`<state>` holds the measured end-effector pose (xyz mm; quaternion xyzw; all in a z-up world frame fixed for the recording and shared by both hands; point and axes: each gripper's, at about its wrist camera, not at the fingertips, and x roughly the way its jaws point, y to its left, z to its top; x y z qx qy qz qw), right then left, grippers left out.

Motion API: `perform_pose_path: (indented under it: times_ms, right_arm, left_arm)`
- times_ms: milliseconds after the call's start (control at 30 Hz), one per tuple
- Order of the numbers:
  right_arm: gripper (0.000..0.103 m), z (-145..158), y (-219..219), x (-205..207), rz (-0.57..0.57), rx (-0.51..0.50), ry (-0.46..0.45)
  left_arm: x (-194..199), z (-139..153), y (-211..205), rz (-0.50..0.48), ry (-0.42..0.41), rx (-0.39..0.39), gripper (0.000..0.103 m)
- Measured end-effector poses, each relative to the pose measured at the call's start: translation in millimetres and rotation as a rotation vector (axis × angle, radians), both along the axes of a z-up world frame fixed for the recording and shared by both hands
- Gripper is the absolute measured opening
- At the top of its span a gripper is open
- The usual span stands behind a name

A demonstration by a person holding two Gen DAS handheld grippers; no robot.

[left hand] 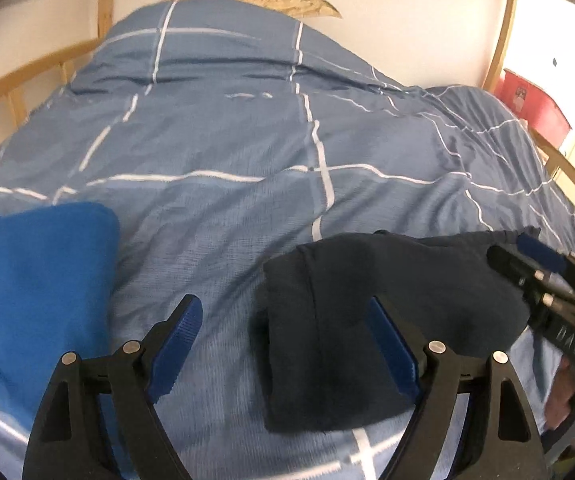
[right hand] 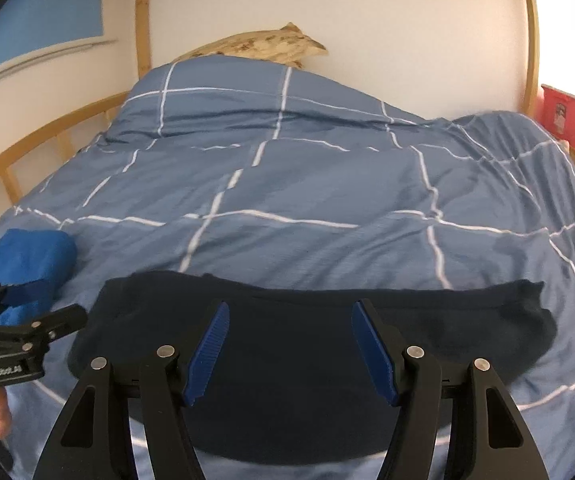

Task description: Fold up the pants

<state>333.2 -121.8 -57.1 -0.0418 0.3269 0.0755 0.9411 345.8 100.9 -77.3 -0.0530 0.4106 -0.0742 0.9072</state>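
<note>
Both claws stand open with nothing between their pads. From its own camera, the left gripper has its jaws spread wide over the left end of the dark pants: one ribbed blue pad sits above bare duvet, the other above the cloth, neither pressing on it. The right gripper hovers with its jaws apart above the middle of the same garment, and no fabric is pinched there either.

The pants lie near the front edge of the bed as a flattened, already doubled bundle, long side running left to right. Laid that way, each end lies within reach of a claw, which suits a further fold, though I judge that rather than see it.

The cloth looks soft, matte and navy, with a rounded folded edge and a slightly ragged far hem. To its left rests a bright blue folded item, plush like fleece or towel, apparently set aside. Under both spreads a grey-blue duvet with thin white grid lines, rumpled toward the far right. A pale wooden bed frame rises behind.
</note>
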Motion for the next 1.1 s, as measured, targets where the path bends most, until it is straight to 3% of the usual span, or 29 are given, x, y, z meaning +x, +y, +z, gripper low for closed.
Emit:
perform_pose_path:
  times_ms: [100, 233, 367, 400, 433, 467, 667, 900, 967, 1000, 1033, 1100]
  right_arm:
    - [0.064, -11, 16, 2, 0.012, -0.01, -0.013]
    - [0.064, -29, 30, 8, 0.029, -0.03, 0.008]
    - [0.064, -43, 32, 7, 0.037, -0.031, 0.02]
    - [0.064, -44, 30, 7, 0.033, -0.028, 0.016]
    - [0.064, -45, 28, 6, 0.027, -0.019, 0.014]
    - [0.064, -46, 27, 6, 0.023, -0.01, 0.015]
    - [0.064, -52, 25, 7, 0.026, 0.015, 0.03]
    - [0.064, -56, 37, 5, 0.065, 0.007, 0.049]
    - [0.064, -55, 37, 3, 0.069, -0.005, 0.054]
    - [0.064, -54, 36, 2, 0.065, -0.005, 0.054]
    - [0.064, -52, 33, 1, 0.059, -0.002, 0.052]
    - [0.064, -44, 26, -3, 0.038, 0.011, 0.036]
  left_arm:
    - [12, -9, 0, 0.002, 0.011, -0.007, 0.082]
    - [27, -21, 2, -0.002, 0.033, -0.046, 0.072]
    - [39, -33, -3, -0.023, 0.056, -0.07, 0.072]
    - [40, -36, -3, -0.026, 0.064, -0.079, 0.067]
    - [40, -40, -5, -0.031, 0.072, -0.086, 0.044]
    - [40, -43, -7, -0.043, 0.085, -0.089, 0.035]
    - [22, -31, -11, -0.019, 0.067, -0.005, 0.02]
    - [19, -35, -9, 0.002, 0.09, 0.08, 0.023]
    - [17, -32, -10, 0.021, 0.079, 0.111, 0.037]
    - [14, -28, -12, 0.046, 0.063, 0.153, 0.054]
    - [10, -23, -12, 0.065, 0.043, 0.184, 0.062]
    - [2, -10, -11, 0.076, -0.001, 0.204, 0.069]
